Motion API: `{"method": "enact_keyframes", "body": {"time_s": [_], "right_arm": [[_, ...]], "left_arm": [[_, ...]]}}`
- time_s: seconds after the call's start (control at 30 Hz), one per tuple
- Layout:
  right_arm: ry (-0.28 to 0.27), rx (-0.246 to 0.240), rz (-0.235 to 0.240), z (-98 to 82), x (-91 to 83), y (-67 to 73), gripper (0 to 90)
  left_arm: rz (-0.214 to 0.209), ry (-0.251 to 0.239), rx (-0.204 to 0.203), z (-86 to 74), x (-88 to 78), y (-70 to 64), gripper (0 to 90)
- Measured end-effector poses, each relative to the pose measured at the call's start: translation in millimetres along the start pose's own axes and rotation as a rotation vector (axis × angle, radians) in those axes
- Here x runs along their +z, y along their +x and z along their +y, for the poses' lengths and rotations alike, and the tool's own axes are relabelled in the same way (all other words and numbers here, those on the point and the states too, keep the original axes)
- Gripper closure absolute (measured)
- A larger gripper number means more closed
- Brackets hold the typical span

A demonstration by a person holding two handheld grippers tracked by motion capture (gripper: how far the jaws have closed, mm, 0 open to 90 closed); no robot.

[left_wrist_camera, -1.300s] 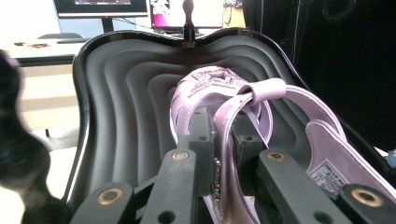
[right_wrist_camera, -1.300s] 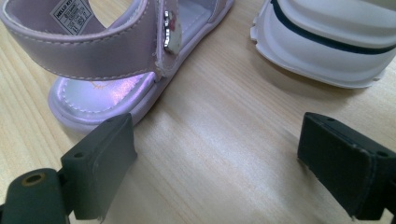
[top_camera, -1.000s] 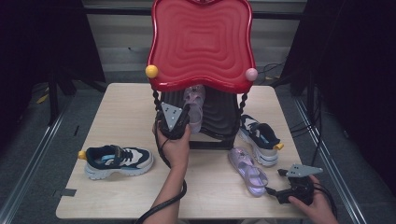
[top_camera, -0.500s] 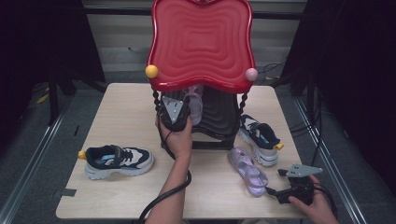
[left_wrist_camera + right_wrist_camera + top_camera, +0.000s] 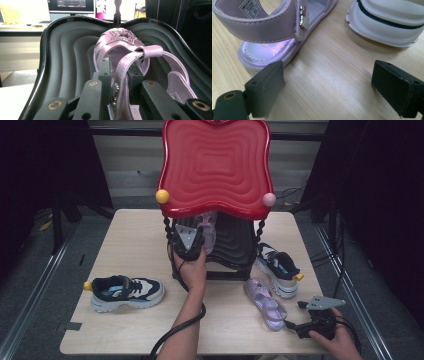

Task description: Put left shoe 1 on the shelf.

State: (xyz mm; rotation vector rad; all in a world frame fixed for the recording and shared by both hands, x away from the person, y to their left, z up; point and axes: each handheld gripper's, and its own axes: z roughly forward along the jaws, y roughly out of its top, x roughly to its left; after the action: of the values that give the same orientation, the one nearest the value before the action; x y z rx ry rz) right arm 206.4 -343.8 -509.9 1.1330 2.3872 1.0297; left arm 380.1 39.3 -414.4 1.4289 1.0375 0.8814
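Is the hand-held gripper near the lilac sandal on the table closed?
No, the right hand-held gripper stands wide open, bare table between its jaws.

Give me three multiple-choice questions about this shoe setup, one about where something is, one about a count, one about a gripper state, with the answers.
1. Where is the sandal held by the left gripper?
A. on the black lower shelf
B. on the red top
C. on the floor

2. How many sneakers stand on the table?
A. one
B. two
C. four

3. How do the right gripper's jaws stand?
A. shut on a sneaker
B. shut on a sandal
C. open, holding nothing

Answers:
1. A: the left gripper clamps the sandal's strap over the black shelf.
2. B: one at left, one at right.
3. C: the right gripper stands apart over bare table.
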Motion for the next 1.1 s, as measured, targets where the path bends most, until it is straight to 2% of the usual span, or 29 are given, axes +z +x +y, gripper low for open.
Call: {"method": "enact_keyframes", "body": {"time_s": [0.37, 0.47, 0.67, 0.73, 1.1], "right_arm": [[0.0, 0.0, 0.0, 0.0, 0.0, 0.0, 10.2], [0.0, 0.0, 0.0, 0.0, 0.0, 0.0, 10.3], [0.0, 0.0, 0.0, 0.0, 0.0, 0.0, 10.3], [0.0, 0.0, 0.0, 0.0, 0.0, 0.0, 10.3], [0.0, 0.0, 0.0, 0.0, 0.0, 0.0, 10.3]], "left_arm": [[-0.017, 0.042, 0.006, 2.0, -3.0, 0.7, 74.8], [-0.015, 0.049, -0.008, 1.5, -4.9, 0.3, 74.3], [-0.02, 0.073, 0.007, 2.2, -7.3, 2.3, 74.0], [-0.025, 0.078, 0.001, 2.4, -7.6, 2.4, 74.0], [-0.017, 0.096, 0.015, 3.1, -10.2, 6.3, 76.5]]}}
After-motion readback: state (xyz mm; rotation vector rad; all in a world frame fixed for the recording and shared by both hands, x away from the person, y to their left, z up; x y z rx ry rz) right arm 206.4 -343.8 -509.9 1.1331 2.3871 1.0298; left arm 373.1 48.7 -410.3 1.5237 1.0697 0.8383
